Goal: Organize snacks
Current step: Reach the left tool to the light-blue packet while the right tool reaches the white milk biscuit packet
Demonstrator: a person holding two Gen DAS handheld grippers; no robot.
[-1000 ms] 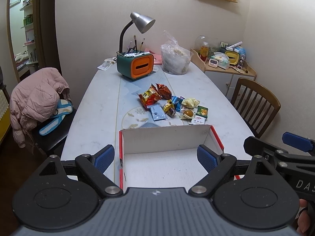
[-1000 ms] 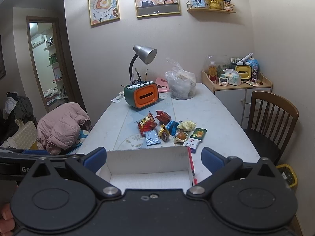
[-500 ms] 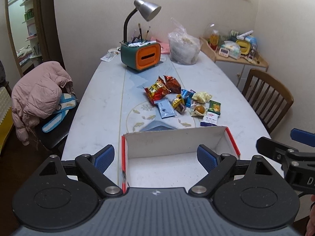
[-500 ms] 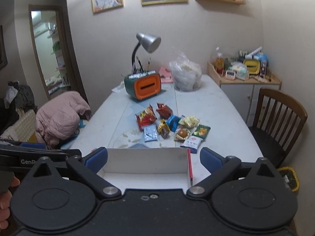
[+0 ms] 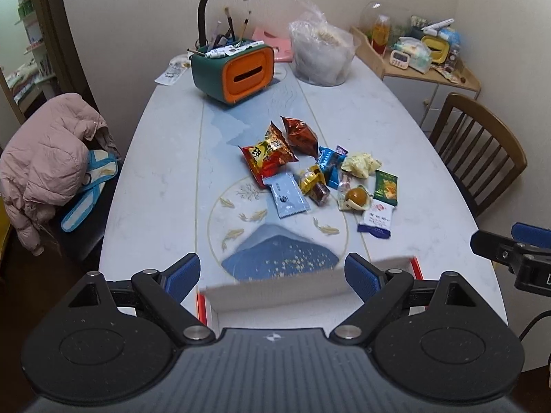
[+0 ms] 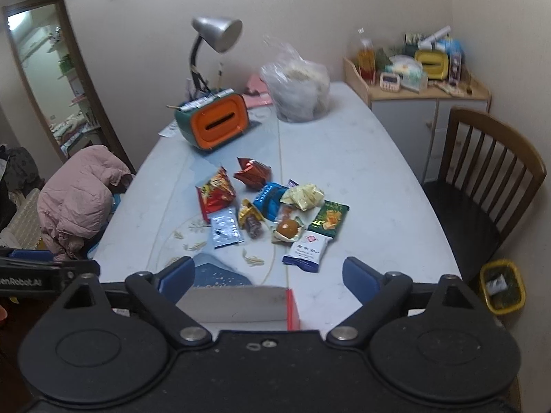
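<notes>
A heap of snack packets lies mid-table: a red chip bag (image 5: 268,158) (image 6: 217,196), a brown-red bag (image 5: 299,134), a pale blue sachet (image 5: 287,196), a wrapped bun (image 5: 354,198), a green packet (image 5: 386,186) and a white-and-blue packet (image 5: 375,218) (image 6: 304,249). An open white box with red edges (image 5: 275,285) (image 6: 234,303) stands at the near table edge, under both grippers. My left gripper (image 5: 272,272) is open and holds nothing. My right gripper (image 6: 268,275) stands wide with its jaws closing and nothing between them. Both are short of the heap.
At the far end of the table stand an orange-and-green tissue holder (image 5: 234,72) with a desk lamp, and a plastic bag (image 5: 322,55). A wooden chair (image 6: 489,179) and a yellow bin (image 6: 502,285) are to the right. A pink jacket (image 5: 48,158) covers the left chair.
Both grippers have moved forward over the box toward the snack heap and tipped downward. The box now shows only its far wall. The right jaws have narrowed slightly.
</notes>
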